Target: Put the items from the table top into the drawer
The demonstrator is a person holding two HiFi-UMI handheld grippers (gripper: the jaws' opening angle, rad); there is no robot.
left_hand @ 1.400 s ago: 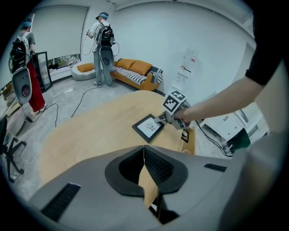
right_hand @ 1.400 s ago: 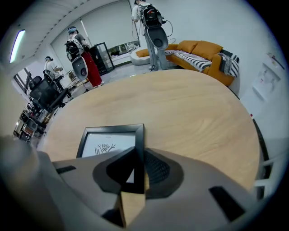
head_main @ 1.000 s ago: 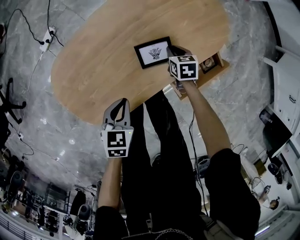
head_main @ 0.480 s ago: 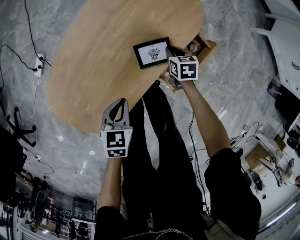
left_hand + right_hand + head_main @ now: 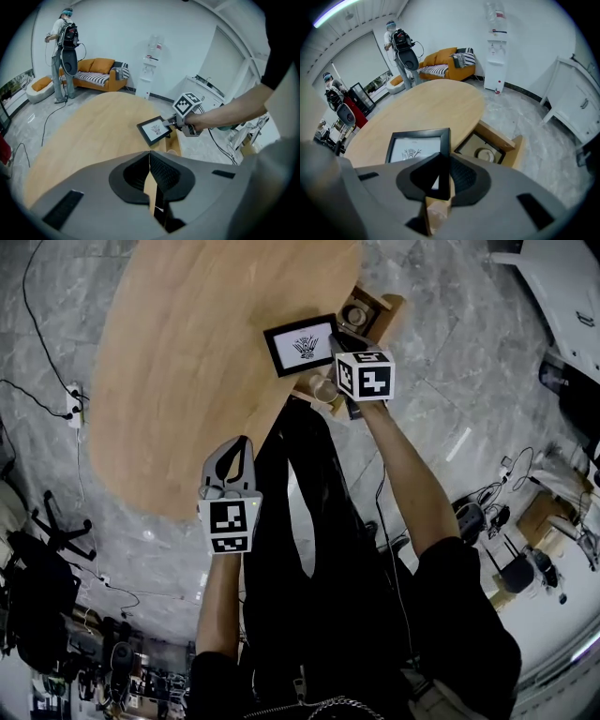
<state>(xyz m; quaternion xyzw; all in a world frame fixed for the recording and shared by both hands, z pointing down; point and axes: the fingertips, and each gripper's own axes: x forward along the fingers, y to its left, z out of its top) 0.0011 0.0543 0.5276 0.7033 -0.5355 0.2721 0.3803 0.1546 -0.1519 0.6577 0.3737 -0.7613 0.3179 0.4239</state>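
Note:
A black picture frame [image 5: 300,345] with a small drawing hangs tilted over the edge of the oval wooden table [image 5: 187,362]. My right gripper [image 5: 336,339] is shut on the frame's right edge [image 5: 446,140]. Just beyond it the wooden drawer [image 5: 386,307] stands open, with a round roll [image 5: 485,153] lying inside. My left gripper [image 5: 242,442] hovers at the table's near edge, shut with nothing in it. In the left gripper view the frame [image 5: 153,130] sits ahead, held by the right gripper [image 5: 176,123].
Cables and a power strip [image 5: 73,401] lie on the marble floor left of the table. An orange sofa [image 5: 96,70], a water dispenser [image 5: 496,33] and a white cabinet [image 5: 576,98] line the walls. A person with a backpack [image 5: 63,42] stands far off.
The right gripper has carried the frame towards the table's edge, and the open drawer now lies right beside it. The left gripper has drifted along the table's near edge, still shut.

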